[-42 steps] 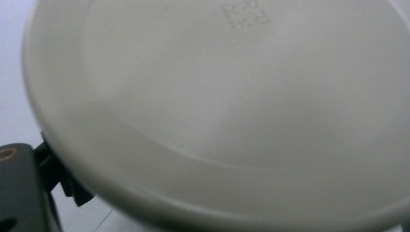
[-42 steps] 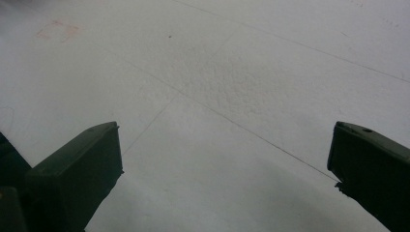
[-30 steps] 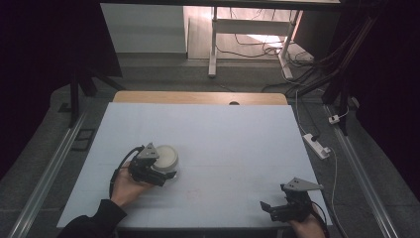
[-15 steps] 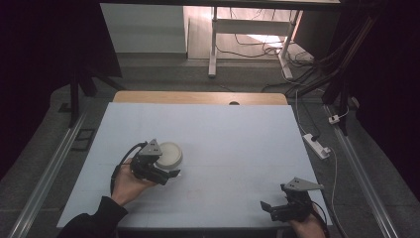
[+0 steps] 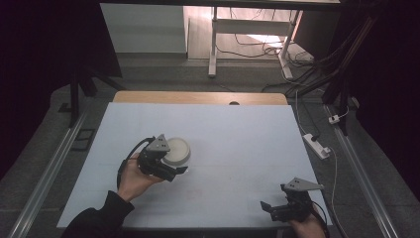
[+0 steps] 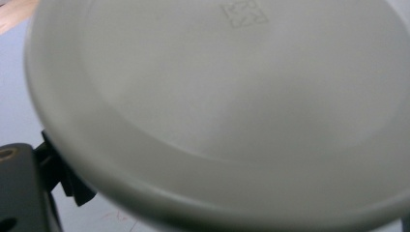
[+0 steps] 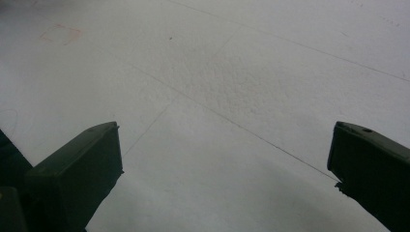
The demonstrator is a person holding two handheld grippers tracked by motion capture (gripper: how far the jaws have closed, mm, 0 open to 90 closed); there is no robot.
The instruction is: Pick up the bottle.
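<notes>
Tabletop (image 5: 237, 134), the largest element: a pale, matte white sheet with faint ruled lines and a finely grained surface, laid over a wooden board whose bare edge (image 5: 198, 97) shows along the far side. Beyond it lies grey floor (image 5: 163, 74) with a white table frame (image 5: 214, 39) and loose cables (image 5: 257, 37); a white power strip (image 5: 315, 145) rests on the floor just off the sheet's right edge, and metal rails (image 5: 49, 168) run along both sides.

Round off-white dish (image 5: 176, 151), smooth and shallow with a raised rim, sits on the left half of the sheet, nearer the person than the middle. In the left gripper view its glossy surface (image 6: 232, 96) bears a small square embossed mark (image 6: 244, 12) near the top, and the rim crosses in front of one black jaw at lower left.

Left gripper (image 5: 163, 166), black with a grey three-cornered plate, is held in the left hand (image 5: 133, 181), touching the dish's near-left rim and hiding part of it. Whether its jaws grasp the rim cannot be told.

Right gripper (image 5: 277, 208), held in the right hand (image 5: 307, 228) at the near right corner, is well apart from the dish. Its jaws stand spread wide with bare sheet (image 7: 227, 96) between them, holding nothing.
</notes>
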